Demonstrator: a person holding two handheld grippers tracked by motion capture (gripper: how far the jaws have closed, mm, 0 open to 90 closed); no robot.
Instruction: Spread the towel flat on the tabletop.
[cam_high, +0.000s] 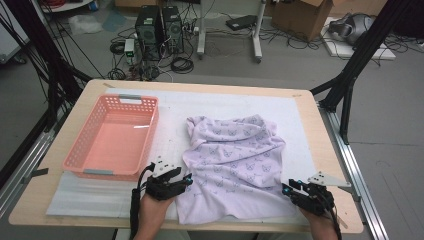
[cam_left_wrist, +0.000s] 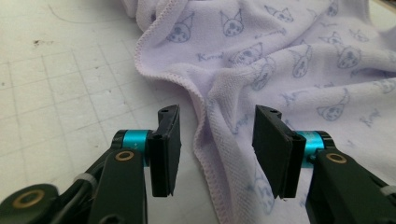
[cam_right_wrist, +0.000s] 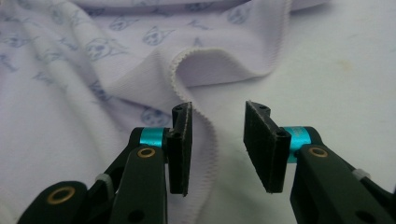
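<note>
Both grippers (cam_high: 186, 178) (cam_high: 286, 188) stand open astride the cloth's (cam_high: 235, 160) hems.

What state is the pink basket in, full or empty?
Empty. The high view shows the pink basket with a bare floor and nothing inside; the lilac printed cloth lies rumpled on the white mat beside it.

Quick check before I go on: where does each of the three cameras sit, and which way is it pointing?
High view: above the person's side of the table, looking forward and down; both forearms, left gripper and right gripper flank the lilac towel, pink basket at left.
Left gripper view: rides the left gripper, facing the towel's hem between open jaws.
Right gripper view: rides the right gripper, open jaws at the opposite hem.
Shared: all three show the towel.
</note>
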